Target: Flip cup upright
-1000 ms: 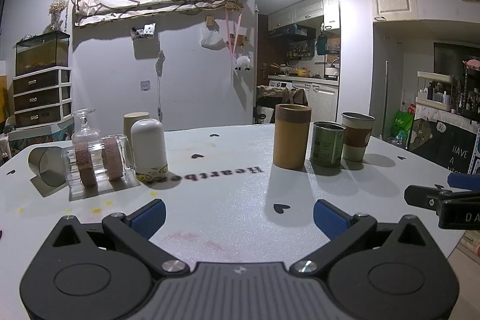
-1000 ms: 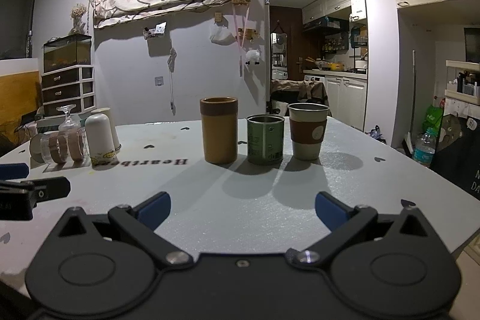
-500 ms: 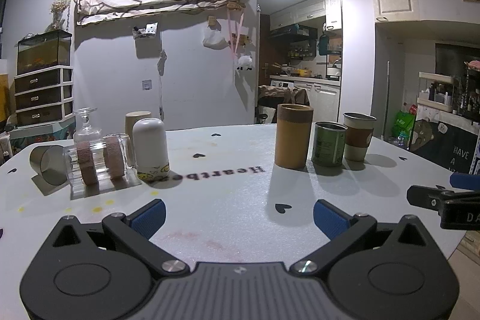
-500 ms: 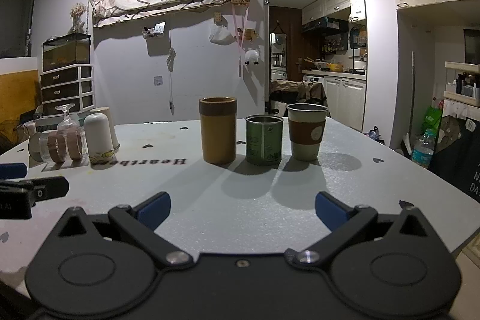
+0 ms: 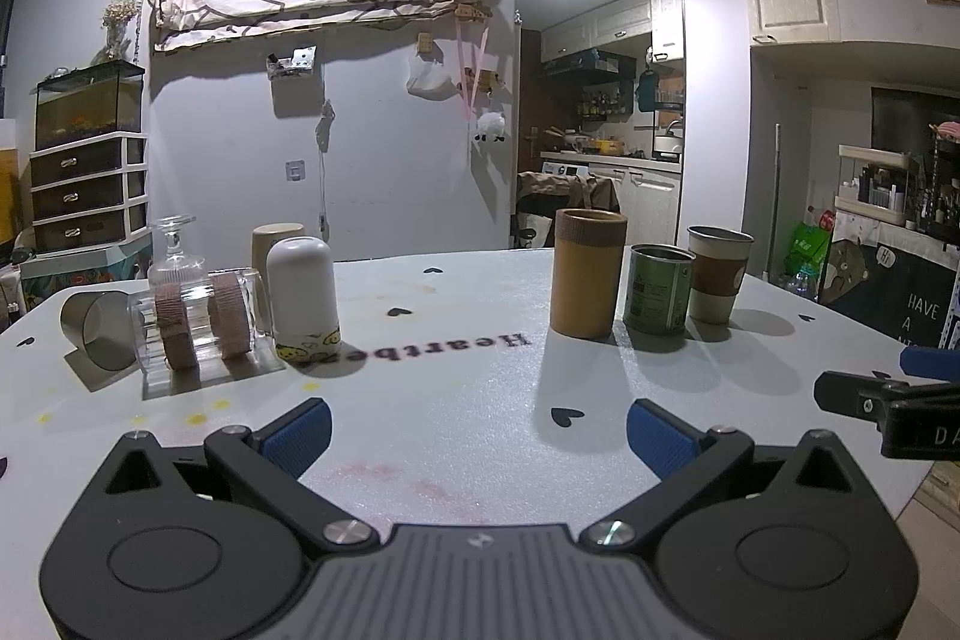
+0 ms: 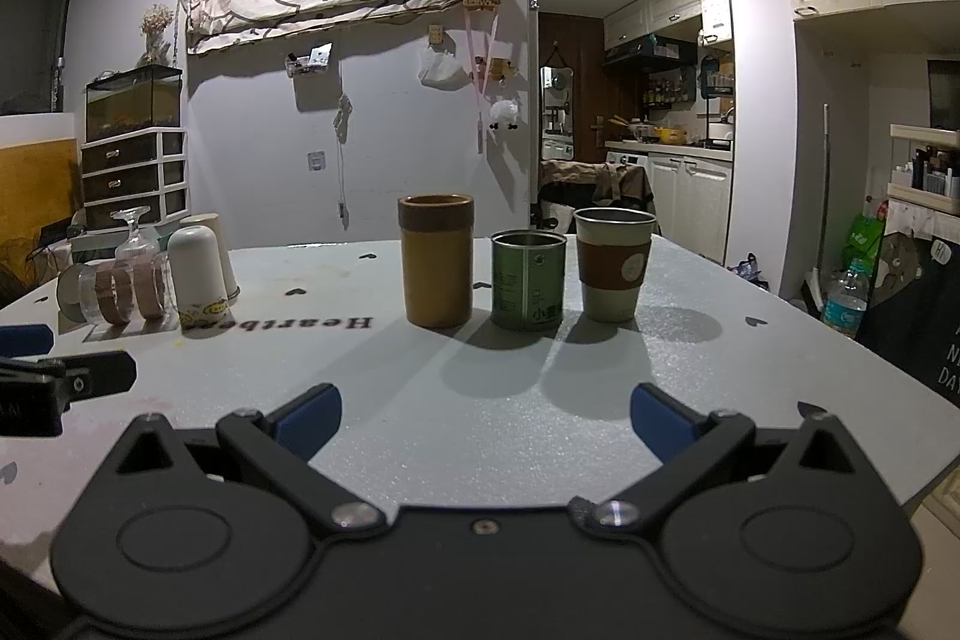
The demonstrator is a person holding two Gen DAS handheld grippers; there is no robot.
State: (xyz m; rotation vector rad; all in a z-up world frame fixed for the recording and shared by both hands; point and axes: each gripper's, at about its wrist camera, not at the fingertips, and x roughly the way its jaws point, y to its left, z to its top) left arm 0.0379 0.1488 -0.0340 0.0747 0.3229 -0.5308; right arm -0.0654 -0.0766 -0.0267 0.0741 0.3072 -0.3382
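Note:
On the white table point(image 5: 468, 400) several cups stand at the far left. A white cup point(image 5: 302, 298) point(image 6: 197, 280) stands upside down. A clear glass with two pink bands point(image 5: 201, 325) point(image 6: 126, 291) lies on its side, with a metal cup point(image 5: 93, 328) lying behind it. A beige cup point(image 5: 273, 238) and a stemmed glass point(image 5: 173, 250) stand inverted behind them. My left gripper point(image 5: 477, 430) is open and empty, low over the near table. My right gripper point(image 6: 483, 418) is open and empty to its right.
Three upright cups stand in a row at mid-table: a tan cylinder point(image 6: 437, 268), a green tin point(image 6: 528, 279) and a sleeved paper cup point(image 6: 613, 263). The table's right edge point(image 6: 870, 340) drops to the floor. Drawers point(image 5: 90, 196) stand beyond the left side.
Both grippers have drifted very slightly; the cups look a touch nearer in the left wrist view. No object has moved.

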